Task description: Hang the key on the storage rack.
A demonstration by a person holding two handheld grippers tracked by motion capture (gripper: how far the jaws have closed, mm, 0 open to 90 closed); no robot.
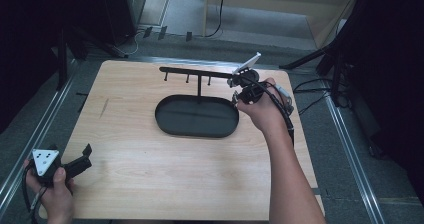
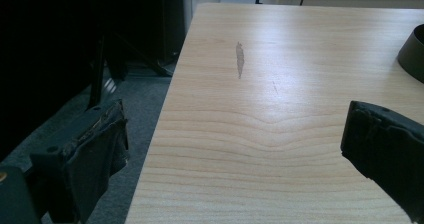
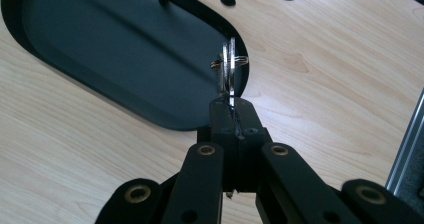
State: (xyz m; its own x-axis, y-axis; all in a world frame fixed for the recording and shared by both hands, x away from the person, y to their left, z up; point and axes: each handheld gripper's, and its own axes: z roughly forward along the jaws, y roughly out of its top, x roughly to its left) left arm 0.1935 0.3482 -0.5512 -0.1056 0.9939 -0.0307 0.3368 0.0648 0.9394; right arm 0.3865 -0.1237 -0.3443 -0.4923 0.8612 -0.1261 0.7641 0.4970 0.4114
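The right gripper has its matte black jaws pressed together on flat silvery metal keys joined by a thin wire ring, pinching them by their lower edge so they stand upright above the jaw tips. In the right gripper view the keys hang over the rounded end of a shallow, dark oval metal tray with a smooth, dull floor and a low rim. From the tray's back rises a slim black T-shaped hook rack with small pegs beneath its bar. The left gripper rests at the near left corner of the pale, grained wooden table, its padded jaws spread apart around nothing.
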